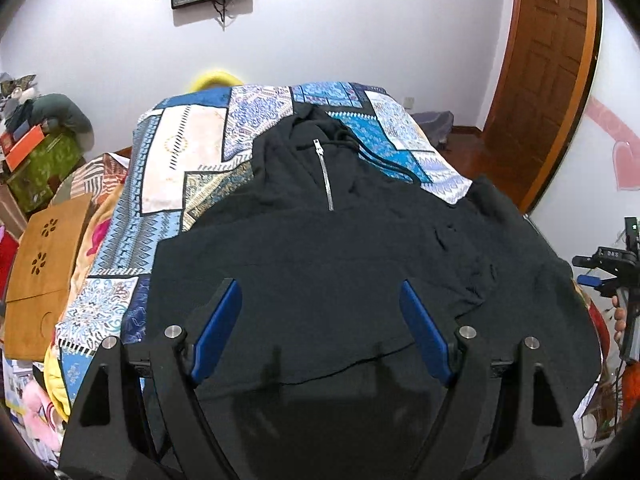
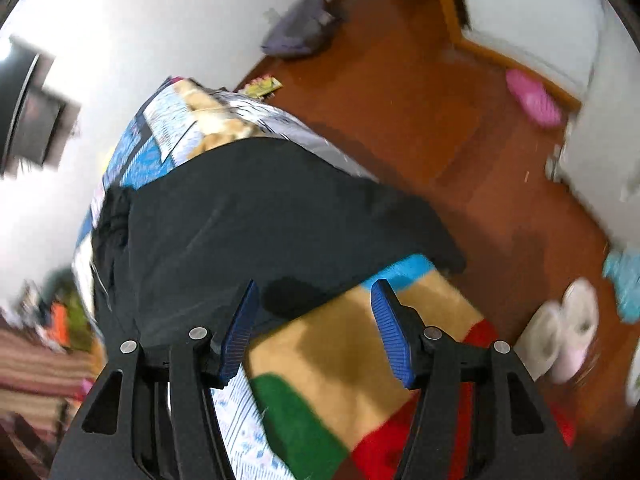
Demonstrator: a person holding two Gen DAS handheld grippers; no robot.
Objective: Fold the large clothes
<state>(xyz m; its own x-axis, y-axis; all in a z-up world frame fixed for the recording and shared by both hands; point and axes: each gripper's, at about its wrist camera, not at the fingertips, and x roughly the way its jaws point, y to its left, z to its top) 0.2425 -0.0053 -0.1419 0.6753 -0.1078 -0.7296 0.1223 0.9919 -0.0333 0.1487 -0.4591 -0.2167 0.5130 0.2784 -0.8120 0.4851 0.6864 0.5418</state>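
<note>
Right now the black hoodie [image 1: 320, 248] lies spread front-up on the blue patchwork bedspread [image 1: 192, 160], hood and silver zipper [image 1: 325, 174] toward 12 o'clock in the left wrist view, hem toward the camera at 6 o'clock. The left gripper [image 1: 320, 328] hangs above the lower body of the garment with its blue pads [image 1: 218, 330] spread wide and nothing between them. In the right wrist view, which is blurred, the right gripper [image 2: 316, 328] is likewise parted and empty; the hoodie's edge [image 2: 280, 216] runs from 9 o'clock toward 3 o'clock just ahead of its fingers, one sleeve end drooping over the bed's side at about 3 o'clock, above the wooden floor [image 2: 400, 128].

Judging by this, the fold has not yet begun and the step in hand is taking hold. To do it well, each gripper should pinch one layer stack at matching points on the hem or side, not the bedspread beneath. Wrinkles near 3 o'clock in the left view want smoothing first, and the hanging sleeve should be brought onto the body before folding, or it may drag the cloth askew.
</note>
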